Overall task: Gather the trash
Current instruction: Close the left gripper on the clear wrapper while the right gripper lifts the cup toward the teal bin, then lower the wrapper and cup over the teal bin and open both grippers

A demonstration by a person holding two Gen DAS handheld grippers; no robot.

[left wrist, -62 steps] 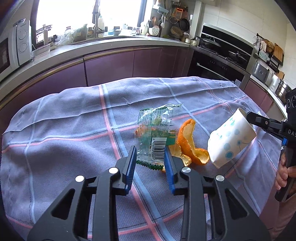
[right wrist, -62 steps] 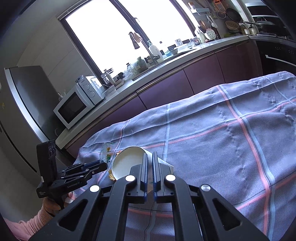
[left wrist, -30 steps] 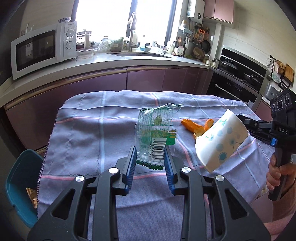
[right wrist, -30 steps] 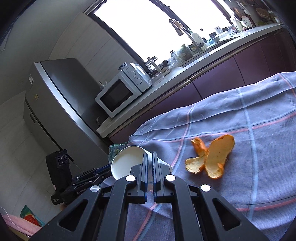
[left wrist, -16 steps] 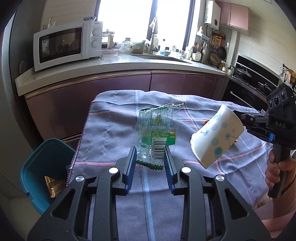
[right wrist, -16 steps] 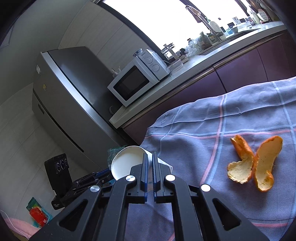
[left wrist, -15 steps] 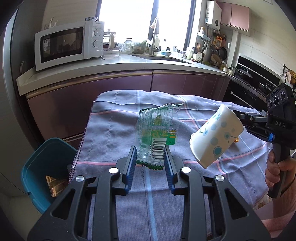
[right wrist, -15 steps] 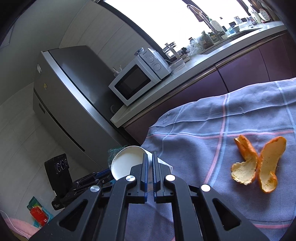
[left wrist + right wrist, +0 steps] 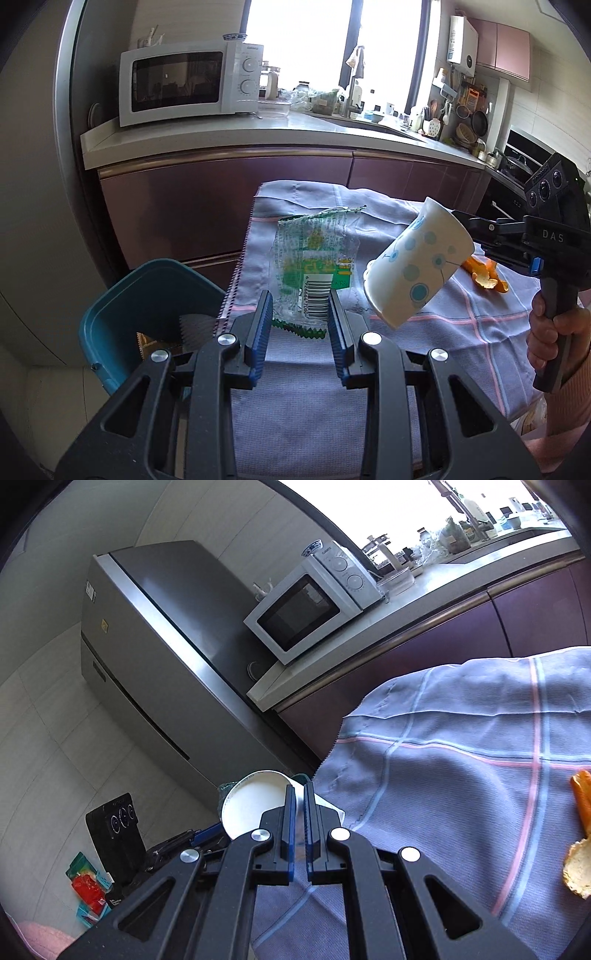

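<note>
Trash mid-transfer: crinkled green-and-clear plastic wrapper [image 9: 314,266] pinched in left tool [image 9: 300,325], white dotted paper cup [image 9: 417,273] clamped by closed right tool [image 9: 300,834], teal bin [image 9: 147,302] lower left, orange peel [image 9: 485,275] left on desk.

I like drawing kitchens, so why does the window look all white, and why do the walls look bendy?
Left wrist view: the window is so bright it washes out to plain white, and the fisheye lens bows the counter. Right wrist view: the same glare at the top, and the fridge leans and curves; the corners go black.
</note>
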